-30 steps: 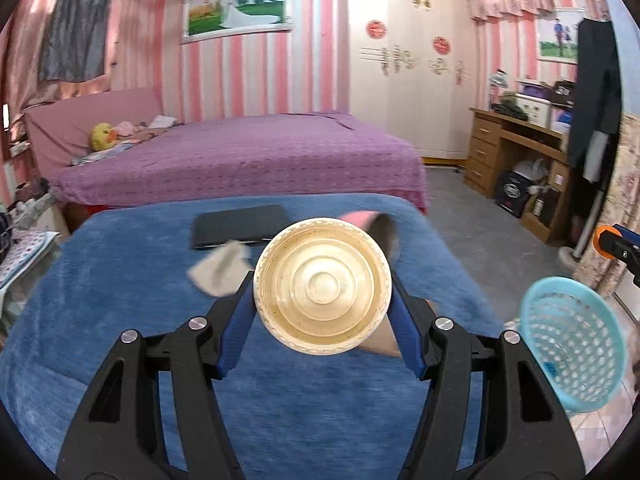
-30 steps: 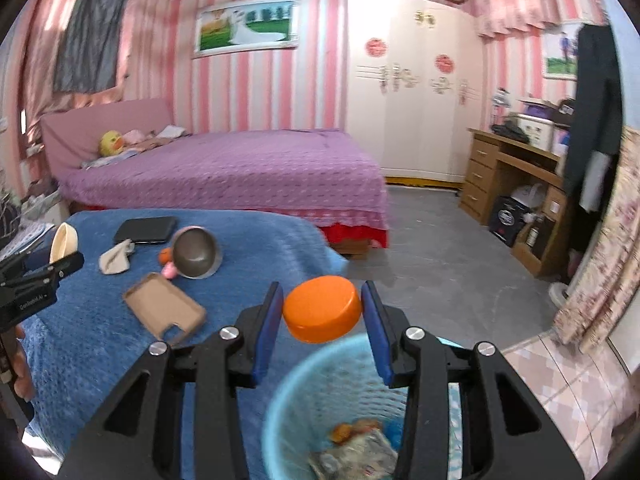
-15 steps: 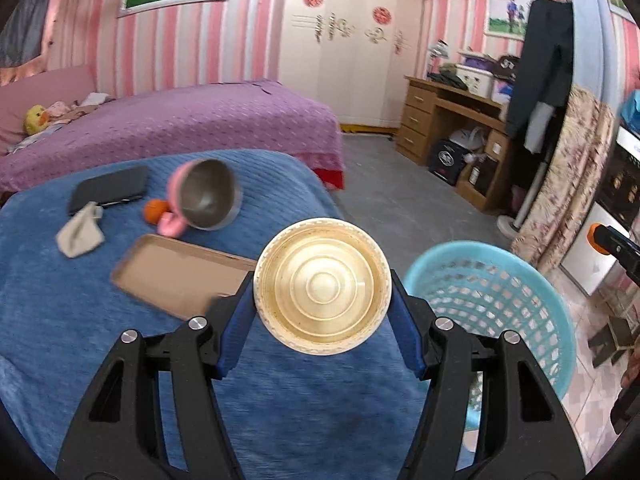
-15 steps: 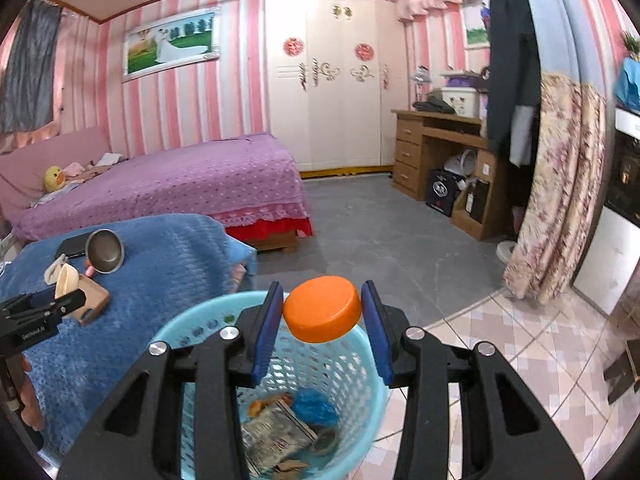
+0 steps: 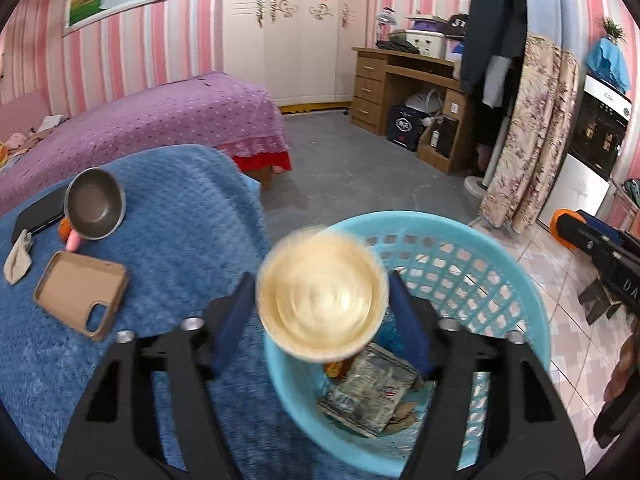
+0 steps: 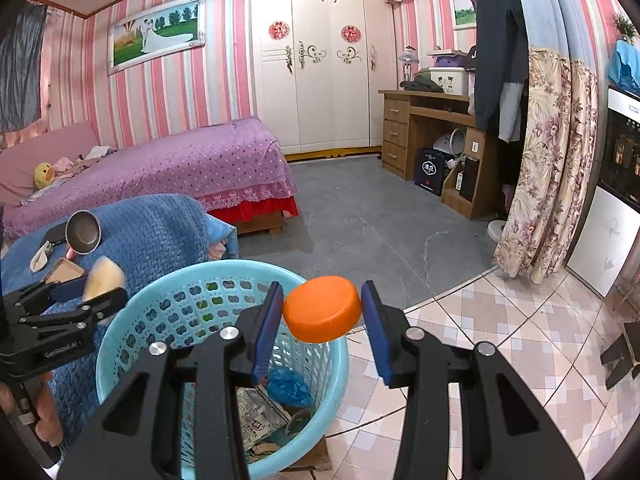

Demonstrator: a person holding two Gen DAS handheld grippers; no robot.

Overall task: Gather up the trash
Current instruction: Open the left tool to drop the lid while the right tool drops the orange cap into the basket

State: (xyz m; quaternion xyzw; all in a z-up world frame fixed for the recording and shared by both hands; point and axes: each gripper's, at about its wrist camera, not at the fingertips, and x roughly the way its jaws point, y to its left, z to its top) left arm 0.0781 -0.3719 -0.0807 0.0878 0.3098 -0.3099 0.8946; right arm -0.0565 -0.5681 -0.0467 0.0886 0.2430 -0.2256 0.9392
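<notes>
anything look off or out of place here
Yes: the cream lid is motion-blurred, with a gap showing between it and the left gripper, whose jaws have just been opening, so it looks released above the blue basket. The right gripper grips the orange cap squarely.

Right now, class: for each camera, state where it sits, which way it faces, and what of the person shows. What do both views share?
Left wrist: on the left gripper, facing down into the blue basket; its jaws have just been opening, blurred cream lid between them.
Right wrist: on the right gripper holding the orange cap; a hand shows.
Shared: basket, blue blanket.
</notes>
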